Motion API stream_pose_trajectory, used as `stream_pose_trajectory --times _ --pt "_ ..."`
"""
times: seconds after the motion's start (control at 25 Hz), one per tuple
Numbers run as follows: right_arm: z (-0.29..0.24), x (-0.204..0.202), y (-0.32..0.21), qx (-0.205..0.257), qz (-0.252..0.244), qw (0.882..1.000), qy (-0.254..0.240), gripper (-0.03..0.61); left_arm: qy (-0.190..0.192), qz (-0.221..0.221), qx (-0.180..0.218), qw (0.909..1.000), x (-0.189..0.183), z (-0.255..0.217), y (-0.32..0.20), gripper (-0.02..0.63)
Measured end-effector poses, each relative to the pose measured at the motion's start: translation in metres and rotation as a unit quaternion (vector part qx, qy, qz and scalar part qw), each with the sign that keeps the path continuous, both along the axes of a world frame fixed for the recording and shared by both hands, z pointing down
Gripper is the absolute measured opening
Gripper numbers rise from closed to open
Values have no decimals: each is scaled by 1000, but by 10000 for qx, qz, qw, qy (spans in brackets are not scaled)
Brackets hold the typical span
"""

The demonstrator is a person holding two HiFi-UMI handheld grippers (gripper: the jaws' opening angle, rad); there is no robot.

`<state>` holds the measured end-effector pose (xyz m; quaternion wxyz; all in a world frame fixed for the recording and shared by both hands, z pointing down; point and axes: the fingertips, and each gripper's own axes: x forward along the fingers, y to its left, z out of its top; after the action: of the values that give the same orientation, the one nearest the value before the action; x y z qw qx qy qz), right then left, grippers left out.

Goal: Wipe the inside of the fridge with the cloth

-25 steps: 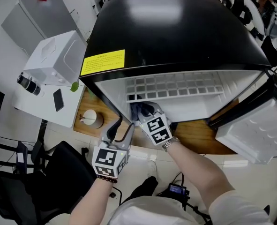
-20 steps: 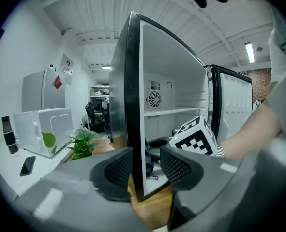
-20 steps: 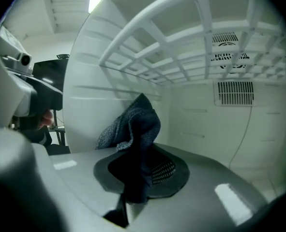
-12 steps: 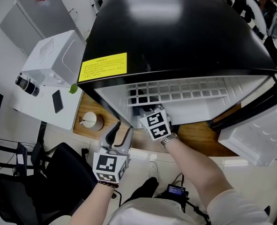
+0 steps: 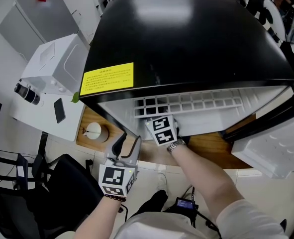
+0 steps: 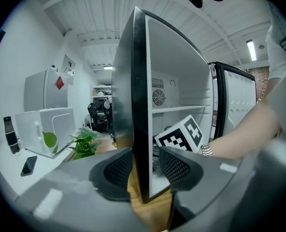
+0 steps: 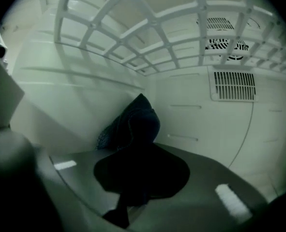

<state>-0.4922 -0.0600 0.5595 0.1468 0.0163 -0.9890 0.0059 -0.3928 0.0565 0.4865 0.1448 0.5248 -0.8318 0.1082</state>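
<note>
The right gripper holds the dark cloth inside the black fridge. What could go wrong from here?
1. The white grid shelf hangs close above the right gripper; a raised stroke could knock it.
2. The dark blue cloth is bunched at the gripper's tips, so hard plastic may scrape the white wall.
3. The open left gripper sits near the black fridge's front edge and might bump it.

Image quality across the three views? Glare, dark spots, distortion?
Head view: soft glare on the fridge top, the rest is sharp. Left gripper view: bright, with strong fisheye that bows the fridge wall. Right gripper view: dim and greenish inside; the cloth is a near-black silhouette.
</note>
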Motion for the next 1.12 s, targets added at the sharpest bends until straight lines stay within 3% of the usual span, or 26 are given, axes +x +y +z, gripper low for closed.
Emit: stream_pose_trajectory --times 0.56,1.12 --pt "3 -21 -28 96 456 9989 -1 49 -61 -92 -107 9999 1 1 -1 175" --pt "6 -11 -68 134 999 9949 81 49 -119 -190 -100 9997 0 1 -2 179"
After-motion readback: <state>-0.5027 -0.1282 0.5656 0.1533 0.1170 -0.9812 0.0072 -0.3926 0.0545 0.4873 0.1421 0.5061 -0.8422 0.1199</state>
